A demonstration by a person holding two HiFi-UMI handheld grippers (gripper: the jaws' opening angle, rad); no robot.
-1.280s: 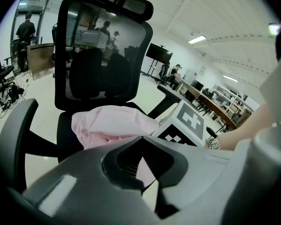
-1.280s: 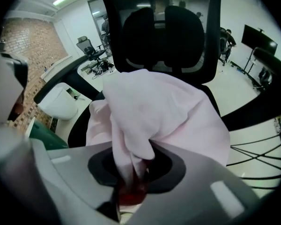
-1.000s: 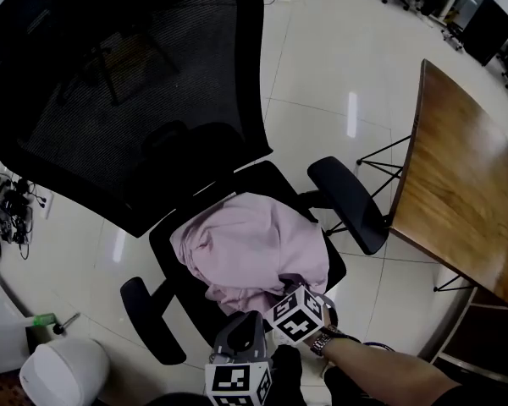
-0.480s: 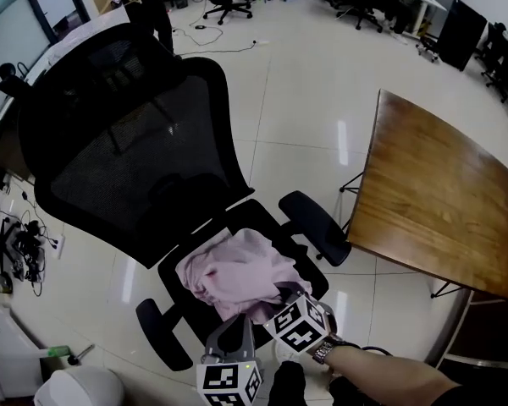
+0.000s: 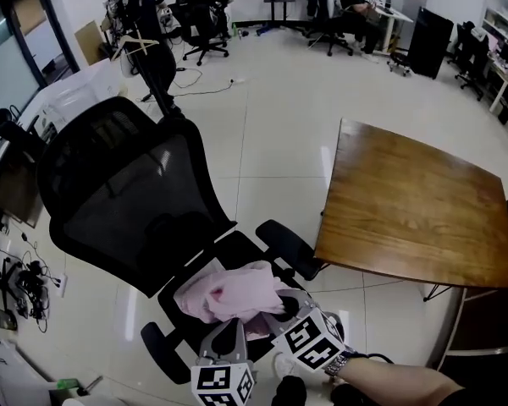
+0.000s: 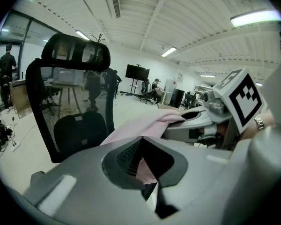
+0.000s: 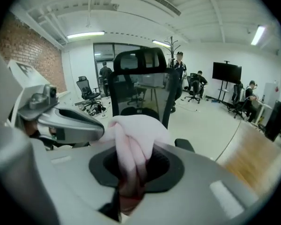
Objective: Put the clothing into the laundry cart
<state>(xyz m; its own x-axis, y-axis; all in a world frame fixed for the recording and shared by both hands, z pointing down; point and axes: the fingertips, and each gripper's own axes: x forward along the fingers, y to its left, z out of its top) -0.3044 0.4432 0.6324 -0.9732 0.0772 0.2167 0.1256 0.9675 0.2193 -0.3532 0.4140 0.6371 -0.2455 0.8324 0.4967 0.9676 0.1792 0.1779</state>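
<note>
Both grippers rose since earlier frame, and pink garment (image 5: 234,294) came up with them, bunched tighter over seat. Office chair (image 5: 127,197) stood beneath, wooden table (image 5: 415,197) off to right. I judged pickup done; carry and drop remained, no laundry cart in sight. Garment hung between tongs, long axis side to side across head view, no clear leading end. Left gripper (image 6: 144,168) clenched on thin fold, right gripper (image 7: 131,179) clenched on thick bunch.

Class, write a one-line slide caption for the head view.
Left claw and right claw grip a pink garment over a black office chair beside a wooden table.
</note>
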